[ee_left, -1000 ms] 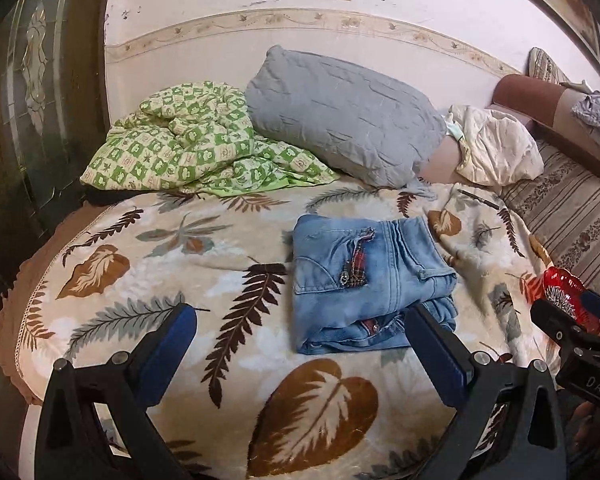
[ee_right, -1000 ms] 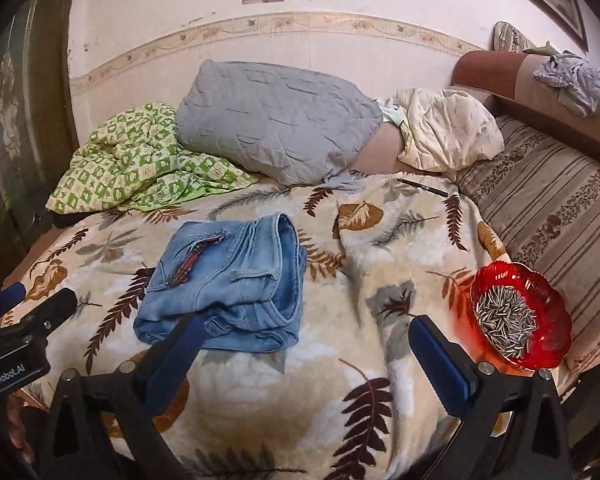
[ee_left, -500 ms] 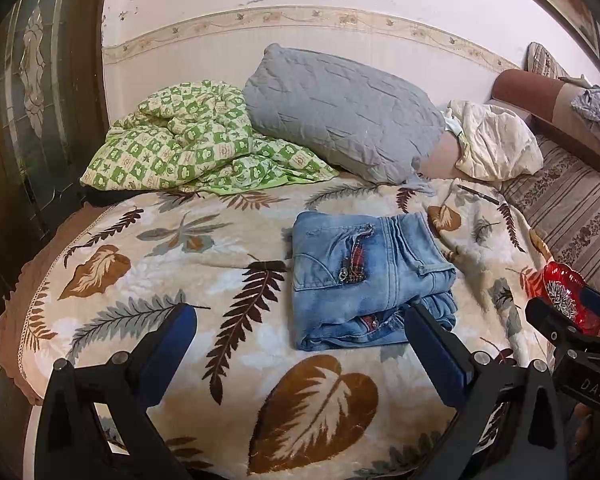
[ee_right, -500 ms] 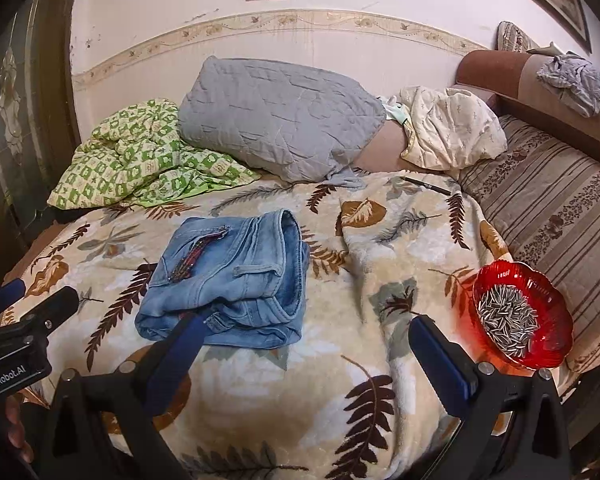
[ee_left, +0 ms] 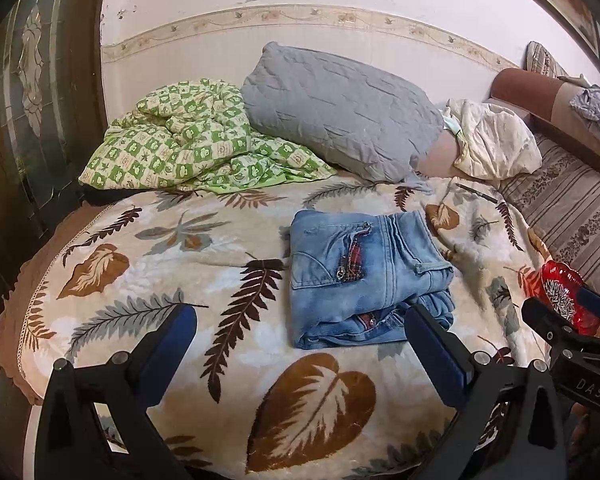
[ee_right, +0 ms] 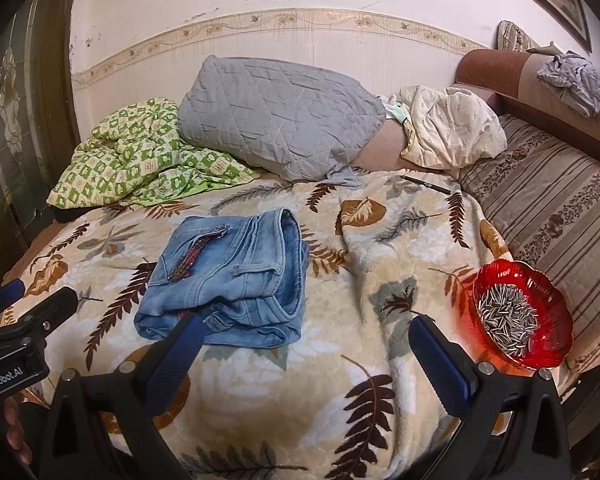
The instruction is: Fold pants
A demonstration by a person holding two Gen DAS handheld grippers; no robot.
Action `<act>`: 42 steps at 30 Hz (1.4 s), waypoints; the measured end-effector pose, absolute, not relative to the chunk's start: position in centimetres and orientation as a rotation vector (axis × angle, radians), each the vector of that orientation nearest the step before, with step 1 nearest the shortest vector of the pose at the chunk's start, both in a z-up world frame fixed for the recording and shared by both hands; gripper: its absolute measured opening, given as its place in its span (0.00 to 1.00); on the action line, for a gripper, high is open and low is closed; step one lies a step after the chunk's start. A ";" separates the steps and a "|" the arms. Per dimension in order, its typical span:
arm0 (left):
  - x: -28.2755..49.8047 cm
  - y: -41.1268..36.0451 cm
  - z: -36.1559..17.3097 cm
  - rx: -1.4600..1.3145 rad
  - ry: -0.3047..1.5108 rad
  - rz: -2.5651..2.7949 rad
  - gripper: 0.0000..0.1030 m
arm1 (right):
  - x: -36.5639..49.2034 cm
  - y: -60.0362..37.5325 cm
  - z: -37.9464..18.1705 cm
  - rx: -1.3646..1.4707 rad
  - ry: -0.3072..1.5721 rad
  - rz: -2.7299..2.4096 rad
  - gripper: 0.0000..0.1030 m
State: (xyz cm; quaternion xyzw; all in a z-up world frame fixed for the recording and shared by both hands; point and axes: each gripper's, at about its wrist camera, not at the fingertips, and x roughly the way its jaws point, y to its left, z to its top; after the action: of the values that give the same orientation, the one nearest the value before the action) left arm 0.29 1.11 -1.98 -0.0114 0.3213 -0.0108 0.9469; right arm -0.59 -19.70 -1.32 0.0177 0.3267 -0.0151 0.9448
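With the jeans point(ee_left: 364, 276) lying as a compact folded bundle mid-bed on the leaf-print blanket point(ee_left: 180, 280), my left gripper point(ee_left: 300, 344) and right gripper point(ee_right: 306, 354) both hang wide and empty short of them, so I judge only tidying remains.

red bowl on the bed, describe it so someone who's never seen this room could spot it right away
Start at the leaf-print blanket covering the bed, then go to its right edge, beside the striped cushion. There sits the red glass bowl, scalloped-rimmed and holding striped sunflower seeds. It is the only red, shiny thing here; the folded jeans and bedding are all soft cloth.
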 end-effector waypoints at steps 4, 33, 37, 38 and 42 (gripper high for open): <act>0.3 1.1 -2.0 -0.013 0.655 -0.020 1.00 | -0.6 -19.6 -1.5 0.037 0.669 -0.030 1.00; 0.3 0.8 -2.0 -0.014 0.665 -0.033 1.00 | -0.8 -19.3 -1.9 0.045 0.676 -0.038 1.00; 0.3 0.8 -2.1 -0.014 0.665 -0.033 1.00 | -0.8 -19.2 -1.9 0.045 0.677 -0.039 1.00; 0.3 0.9 -2.1 -0.013 0.665 -0.034 1.00 | -0.8 -19.3 -1.9 0.045 0.676 -0.039 1.00; 0.3 0.8 -2.1 -0.013 0.665 -0.032 1.00 | -0.8 -19.3 -1.9 0.045 0.676 -0.040 1.00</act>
State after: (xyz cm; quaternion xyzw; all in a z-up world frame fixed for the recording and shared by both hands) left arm 0.27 0.78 -2.07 -0.0063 0.3263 -0.0156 0.9451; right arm -0.81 -19.27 -1.92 0.0223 0.3317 -0.0194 0.9429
